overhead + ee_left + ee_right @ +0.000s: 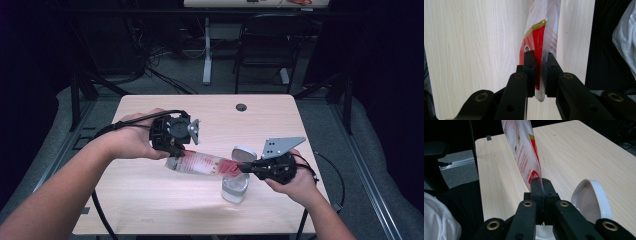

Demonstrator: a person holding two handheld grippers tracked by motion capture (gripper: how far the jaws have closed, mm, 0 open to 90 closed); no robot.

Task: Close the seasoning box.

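Observation:
A clear plastic packet with red and white print (202, 164) is held level above the wooden table (150, 200), stretched between both grippers. My left gripper (176, 150) is shut on its left end; in the left gripper view the jaws pinch the packet's edge (539, 37), with one fingertip (530, 65) against the red print. My right gripper (247, 167) is shut on the packet's red right end (524, 147), its fingertips (544, 188) pressed together on the film. Just below that end stands a clear container (235, 187) with its white hinged lid (244, 153) raised; the lid (591, 200) stands beside the right jaws.
A round cable hole (241, 107) sits near the table's far edge. Behind the table are a black chair (265, 50) and a white desk leg (207, 50). Cables trail from both grippers over the table's sides.

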